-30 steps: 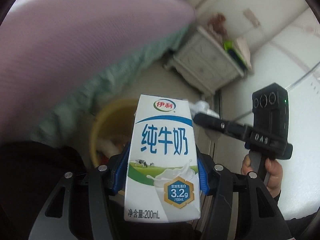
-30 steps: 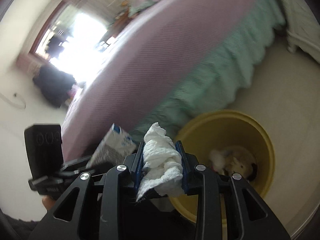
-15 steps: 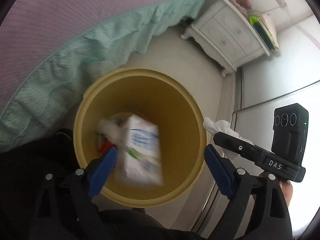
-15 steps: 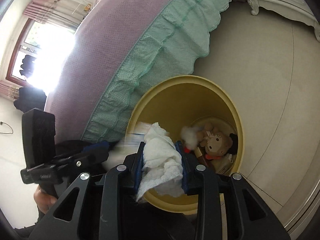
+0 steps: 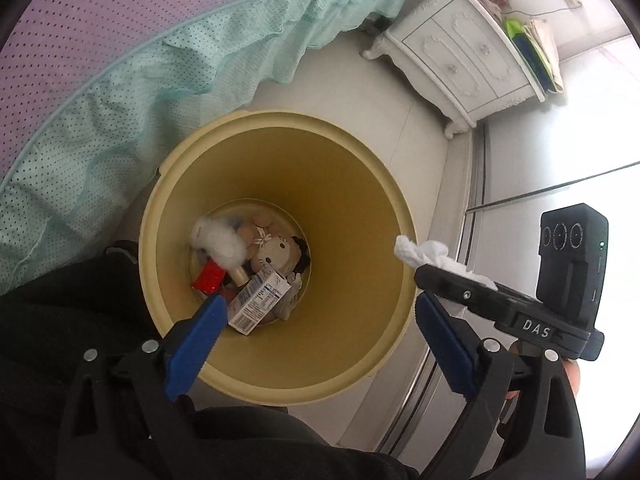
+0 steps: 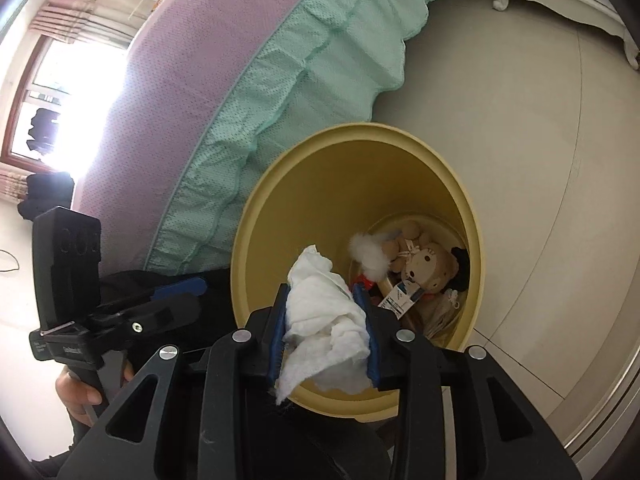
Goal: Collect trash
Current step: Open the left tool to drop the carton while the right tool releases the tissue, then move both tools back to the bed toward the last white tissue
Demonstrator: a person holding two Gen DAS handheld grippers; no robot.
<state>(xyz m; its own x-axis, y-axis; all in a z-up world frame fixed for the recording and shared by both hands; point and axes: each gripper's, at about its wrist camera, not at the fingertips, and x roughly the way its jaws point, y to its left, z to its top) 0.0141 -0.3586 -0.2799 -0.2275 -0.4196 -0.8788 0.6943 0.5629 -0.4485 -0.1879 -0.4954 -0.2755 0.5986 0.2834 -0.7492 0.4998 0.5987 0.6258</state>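
Observation:
A yellow bin (image 5: pixel 360 184) stands on the floor by the bed; it also shows in the right wrist view (image 6: pixel 320 168). At its bottom lie the milk carton (image 5: pixel 258 298), a plush toy (image 5: pixel 278 250), a white fluffy piece (image 5: pixel 218 242) and a red item (image 5: pixel 208 278). My left gripper (image 5: pixel 320 320) is open and empty above the bin's near rim. My right gripper (image 6: pixel 324 316) is shut on a crumpled white tissue (image 6: pixel 324 320) above the bin's near rim; the tissue also shows in the left wrist view (image 5: pixel 428 254).
A bed with a purple cover (image 5: pixel 80 32) and a teal skirt (image 5: pixel 140 92) runs along the left of the bin. A white nightstand (image 5: pixel 460 60) stands at the far right. A sliding door track (image 5: pixel 472 208) lies to the right.
My left gripper opened and the milk carton fell to the bottom of the bin. Both grippers tilted down over the bin. The right gripper still holds the tissue.

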